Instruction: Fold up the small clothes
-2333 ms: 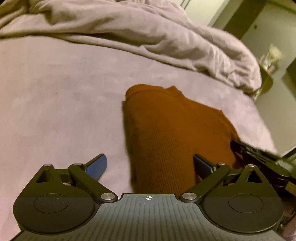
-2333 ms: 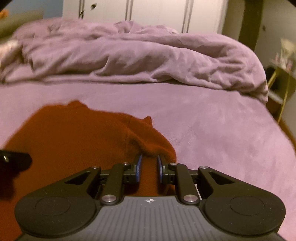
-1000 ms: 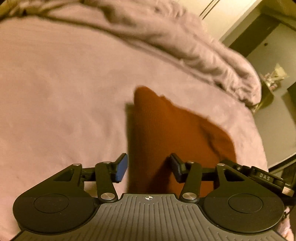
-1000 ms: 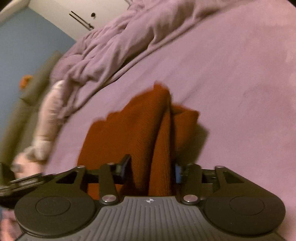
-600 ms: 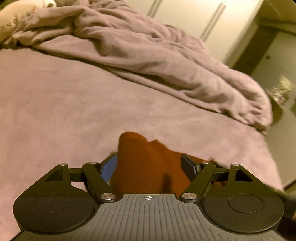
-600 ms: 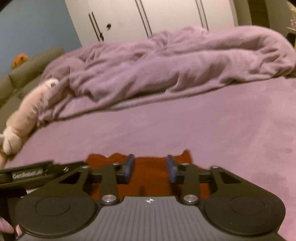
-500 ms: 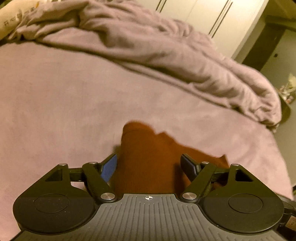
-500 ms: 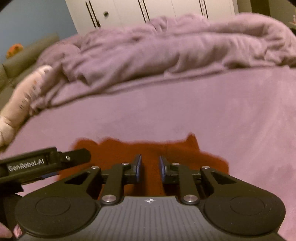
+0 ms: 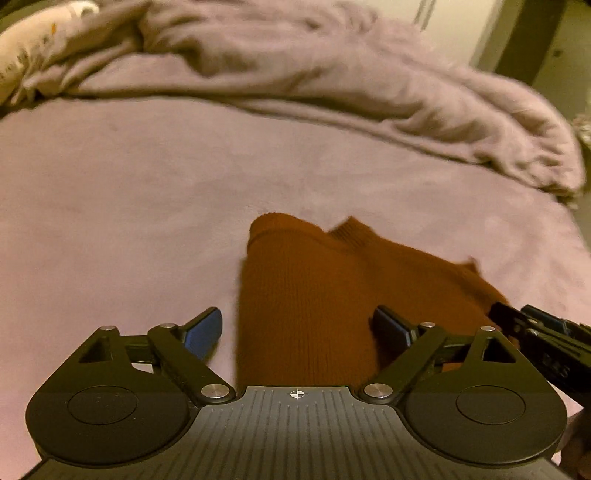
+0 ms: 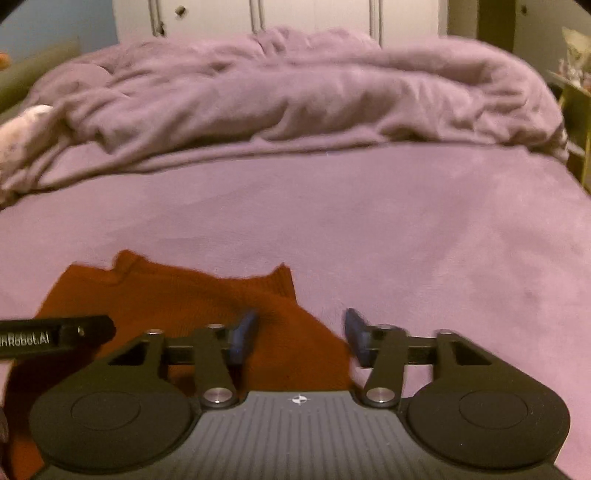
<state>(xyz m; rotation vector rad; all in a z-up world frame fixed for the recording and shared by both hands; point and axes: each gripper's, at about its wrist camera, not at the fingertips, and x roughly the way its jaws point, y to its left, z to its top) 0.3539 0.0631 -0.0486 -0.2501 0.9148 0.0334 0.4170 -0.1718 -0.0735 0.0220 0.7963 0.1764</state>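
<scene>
A rust-orange knitted garment [image 9: 325, 295] lies folded on the purple bed sheet [image 9: 110, 206]. My left gripper [image 9: 301, 332] hovers over its left edge, jaws wide and still opening, pads clear of the cloth. In the right wrist view the same garment [image 10: 192, 299] lies at the lower left. My right gripper [image 10: 301, 338] is over its right edge, jaws opening, with cloth between them but not pinched. Each gripper shows in the other's view: the right one [image 9: 543, 339] at the right edge, the left one [image 10: 55, 338] at the left edge.
A rumpled purple duvet [image 10: 295, 96] is heaped across the far side of the bed. A pale stuffed toy [image 10: 22, 125] lies at the far left. White wardrobe doors [image 10: 314, 14] stand behind. The bed's right edge [image 9: 576, 236] drops off near a yellow stand [image 10: 576, 122].
Both grippers let go of the garment, which now lies flat and folded. The left jaws widened steadily. The right jaws closed to a narrow gap half a second ago and have opened again.
</scene>
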